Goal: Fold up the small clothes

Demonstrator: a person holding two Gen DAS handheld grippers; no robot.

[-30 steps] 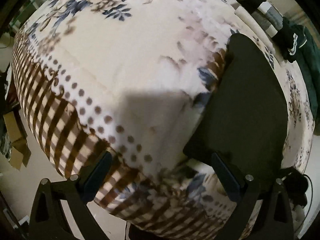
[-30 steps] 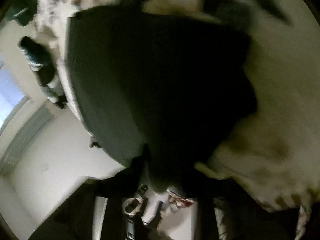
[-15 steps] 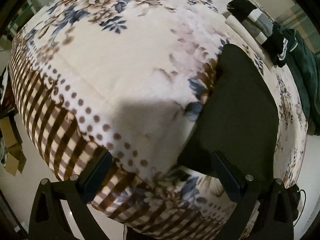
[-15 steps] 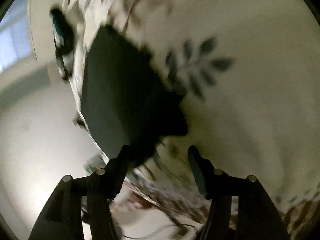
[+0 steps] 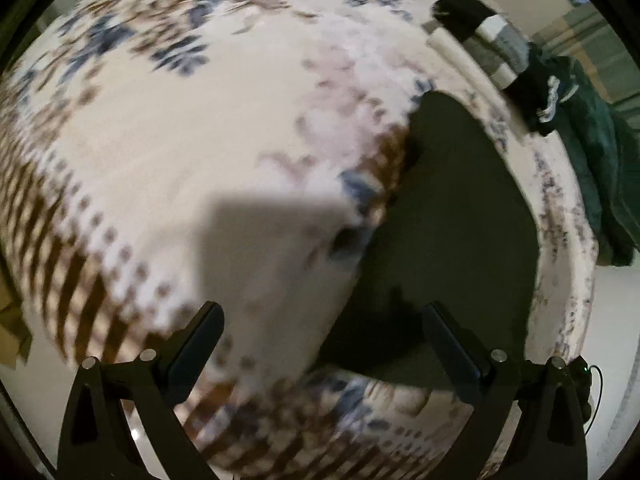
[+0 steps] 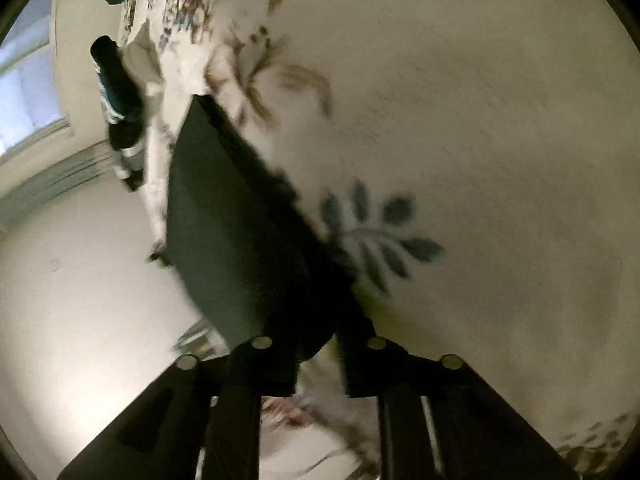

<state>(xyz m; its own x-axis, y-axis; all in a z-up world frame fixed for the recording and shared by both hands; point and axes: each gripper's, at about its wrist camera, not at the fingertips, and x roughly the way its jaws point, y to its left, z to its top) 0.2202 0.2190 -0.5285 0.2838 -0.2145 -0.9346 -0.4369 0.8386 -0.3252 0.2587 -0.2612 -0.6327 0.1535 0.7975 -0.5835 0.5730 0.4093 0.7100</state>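
- Floral blanket (image 5: 240, 152) covers the bed, a dark folded garment (image 5: 452, 232) lying flat on it.
- Left claw (image 5: 320, 344) hangs open, empty.
- Right claw (image 6: 320, 340) has just been closing onto the garment's near corner.

The left wrist view looks steeply down, close over the cream floral blanket (image 5: 168, 152). The right wrist view faces more level, nearer. Both share the dark folded flat cloth (image 5: 452, 232) (image 6: 228, 220) and the far striped socks (image 5: 492, 40) (image 6: 120, 112).

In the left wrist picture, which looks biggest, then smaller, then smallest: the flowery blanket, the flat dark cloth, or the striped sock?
1. The flowery blanket, filling most of the picture.
2. The flat dark cloth.
3. The striped sock, though it lies farther from the camera, so it may look smaller than it is.
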